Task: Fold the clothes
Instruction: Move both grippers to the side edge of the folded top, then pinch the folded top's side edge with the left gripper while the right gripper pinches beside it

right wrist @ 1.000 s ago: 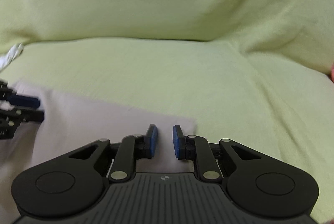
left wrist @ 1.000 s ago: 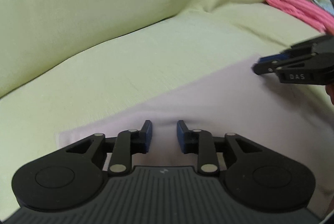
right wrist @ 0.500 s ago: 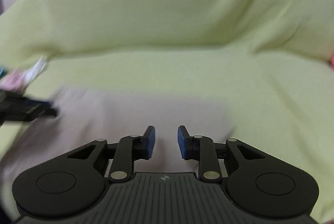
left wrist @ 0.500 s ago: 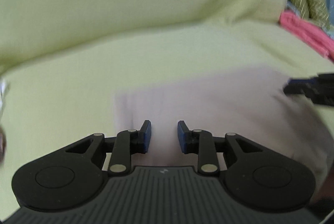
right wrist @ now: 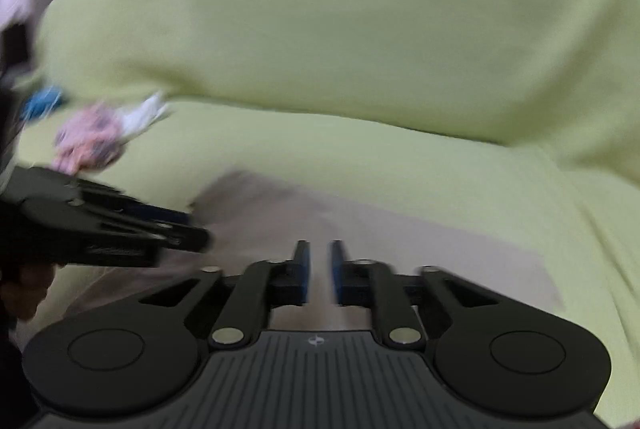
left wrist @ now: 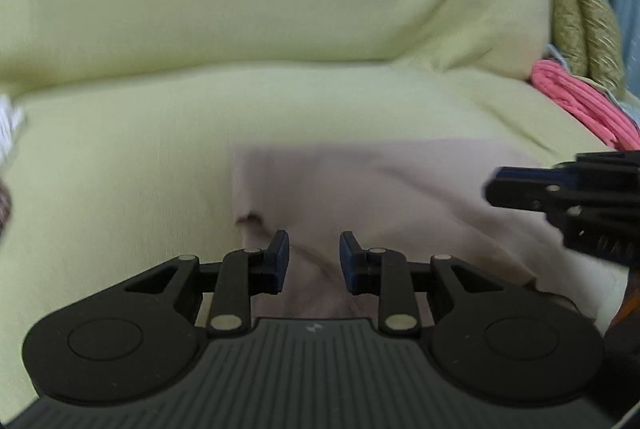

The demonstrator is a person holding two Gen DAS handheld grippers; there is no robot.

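A pale pink folded garment (left wrist: 384,189) lies flat on the yellow-green sofa seat (left wrist: 120,157); it also shows in the right wrist view (right wrist: 420,241). My left gripper (left wrist: 314,261) is open and empty just above the garment's near left part. My right gripper (right wrist: 319,271) is open with a narrower gap, empty, over the garment's middle. The right gripper enters the left wrist view at the right edge (left wrist: 560,189); the left gripper enters the right wrist view at the left (right wrist: 120,229).
A pink knitted piece (left wrist: 576,101) and an olive striped cushion (left wrist: 584,21) lie at the seat's right end. A blurred pink, white and blue heap of clothes (right wrist: 92,133) lies at the left end. The sofa backrest (right wrist: 340,29) rises behind.
Both grippers have pulled back and up from the garment, and the views have swung so its whole folded shape shows. The right gripper's gap has narrowed a little.
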